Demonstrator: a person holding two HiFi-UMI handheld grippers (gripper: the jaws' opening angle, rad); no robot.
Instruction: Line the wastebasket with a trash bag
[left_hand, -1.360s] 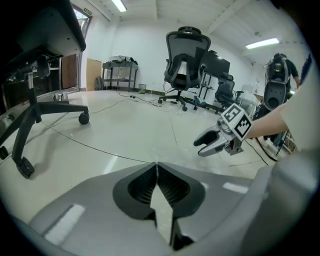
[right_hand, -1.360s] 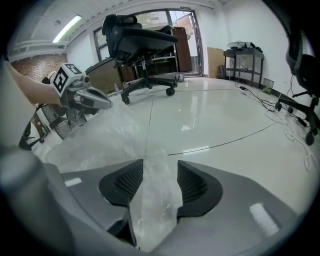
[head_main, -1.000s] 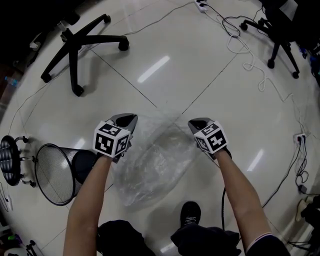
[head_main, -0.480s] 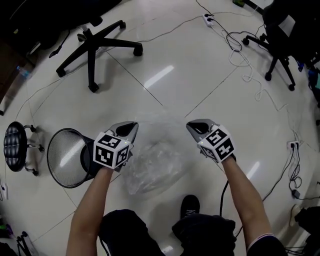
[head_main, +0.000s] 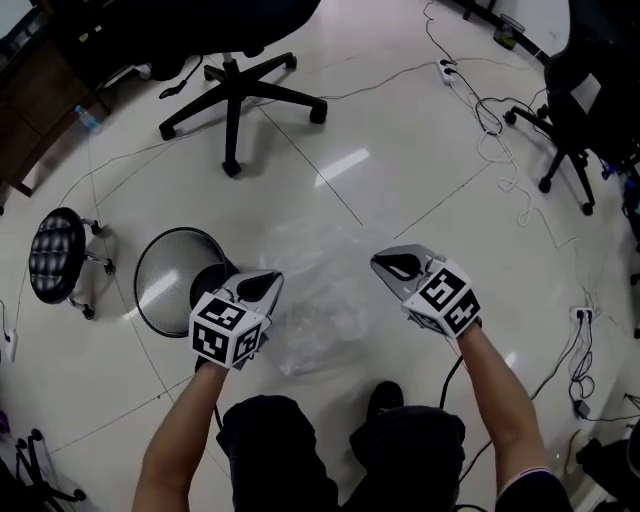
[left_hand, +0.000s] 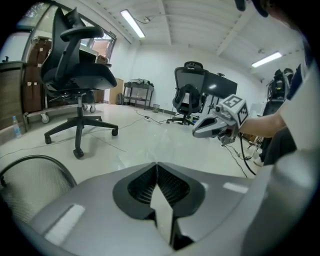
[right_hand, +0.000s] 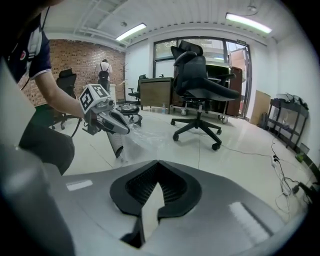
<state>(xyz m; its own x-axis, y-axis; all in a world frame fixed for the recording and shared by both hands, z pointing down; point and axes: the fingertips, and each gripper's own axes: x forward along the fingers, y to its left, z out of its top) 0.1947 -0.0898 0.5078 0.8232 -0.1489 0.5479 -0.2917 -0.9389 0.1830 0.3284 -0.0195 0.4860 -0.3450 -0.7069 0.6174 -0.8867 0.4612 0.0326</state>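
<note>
Clenching the trash bag (head_main: 325, 312) between them, the left tongs (head_main: 266, 285) hang just beside the wastebasket (head_main: 163, 272), the right tongs (head_main: 392, 266) farther off.

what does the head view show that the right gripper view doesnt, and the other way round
Only the head view: the right gripper from outside with its marker cube, the person's right forearm, and their shoe on the floor.
Only the right gripper view: the brick wall, a person standing far back, and the ceiling lights.
Both: the left gripper, the clear trash bag beside it, the mesh wastebasket and the black office chair.
</note>
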